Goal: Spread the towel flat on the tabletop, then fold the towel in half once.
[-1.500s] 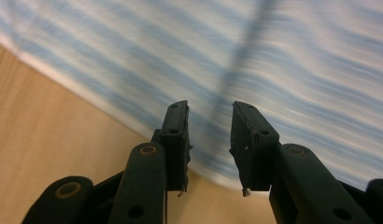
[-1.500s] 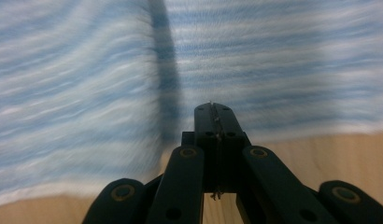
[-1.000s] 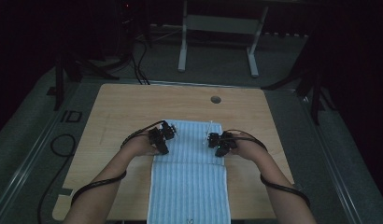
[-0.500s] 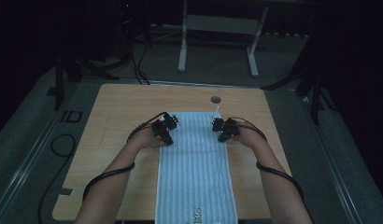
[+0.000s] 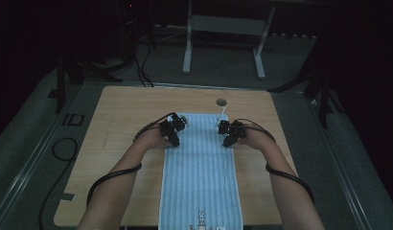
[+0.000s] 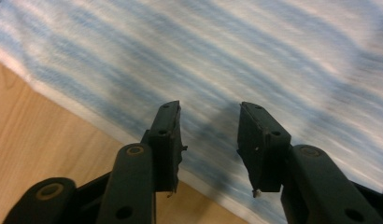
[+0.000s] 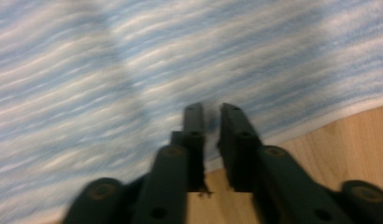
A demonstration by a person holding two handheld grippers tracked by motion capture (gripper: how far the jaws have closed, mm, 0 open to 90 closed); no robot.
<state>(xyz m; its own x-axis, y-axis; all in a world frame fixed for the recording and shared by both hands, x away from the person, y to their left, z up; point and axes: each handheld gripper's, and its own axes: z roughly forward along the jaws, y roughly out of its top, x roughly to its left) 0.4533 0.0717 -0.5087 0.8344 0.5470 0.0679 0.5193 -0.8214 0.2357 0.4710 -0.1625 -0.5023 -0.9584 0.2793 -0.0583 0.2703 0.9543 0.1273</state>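
While the striped cloth [image 5: 200, 172] lies flat along the wooden table [image 5: 118, 124], both grippers sit at its far corners. Left gripper [image 6: 209, 126] gapes over the hem, empty. Right gripper [image 7: 212, 122] is nearly closed above the edge, a slim gap showing, gripping nothing.

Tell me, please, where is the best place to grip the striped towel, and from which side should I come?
Probably grip the blue-striped towel at its two far corners, each gripper coming in from its own long side. It lies flat on the wooden table, so only the edges offer a lip for a jaw to slide under.
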